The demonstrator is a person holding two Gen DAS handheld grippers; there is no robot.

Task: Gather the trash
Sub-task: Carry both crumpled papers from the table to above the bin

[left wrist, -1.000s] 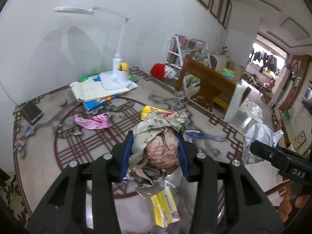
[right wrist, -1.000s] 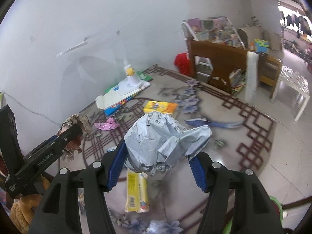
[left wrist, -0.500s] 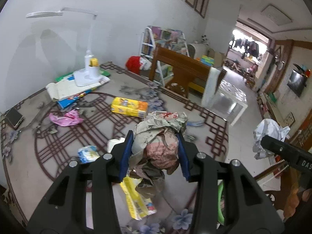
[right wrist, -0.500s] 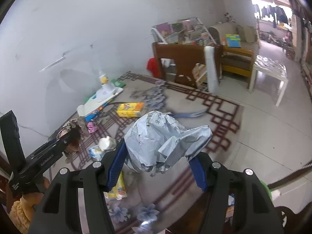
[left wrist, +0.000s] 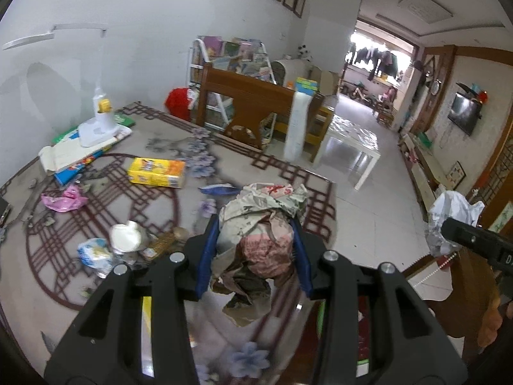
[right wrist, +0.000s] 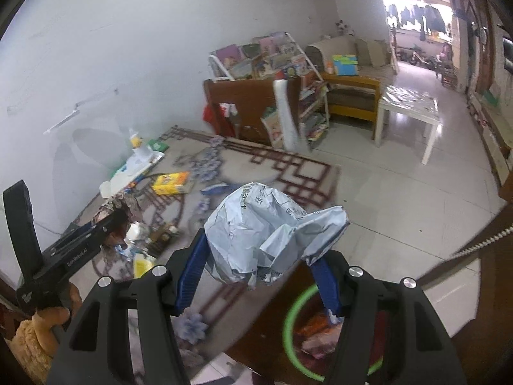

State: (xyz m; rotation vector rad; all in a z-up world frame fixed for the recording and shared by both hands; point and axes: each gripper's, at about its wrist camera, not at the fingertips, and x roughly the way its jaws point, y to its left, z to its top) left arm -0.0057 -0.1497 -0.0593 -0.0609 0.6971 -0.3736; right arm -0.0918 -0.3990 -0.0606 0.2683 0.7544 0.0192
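My left gripper (left wrist: pixel 256 247) is shut on a crumpled brown and pink paper wad (left wrist: pixel 259 227), held over the patterned table's front corner (left wrist: pixel 320 199). My right gripper (right wrist: pixel 259 256) is shut on a crumpled pale grey mailer bag (right wrist: pixel 266 227), held above the table edge. Below the right gripper a green-rimmed bin (right wrist: pixel 290 324) with orange and pink scraps inside shows at the bottom. In the right wrist view the left gripper (right wrist: pixel 109 221) with its wad is at the left; in the left wrist view the right gripper's finger (left wrist: pixel 471 240) and grey bag (left wrist: pixel 452 215) are at the right.
On the table lie a yellow box (left wrist: pixel 157 171), pink wrapper (left wrist: pixel 64 200), blue-white packet (left wrist: pixel 94 252), white crumpled cup (left wrist: pixel 126 239), a lamp (left wrist: pixel 96 128) on books. A wooden chair back (left wrist: pixel 250 109), bookshelf (left wrist: pixel 231 57), white side table (left wrist: pixel 349 138) and tiled floor lie beyond.
Both grippers have swung to the right across the table toward its front corner, each keeping its load. The green-rimmed bin has come into the right wrist view.
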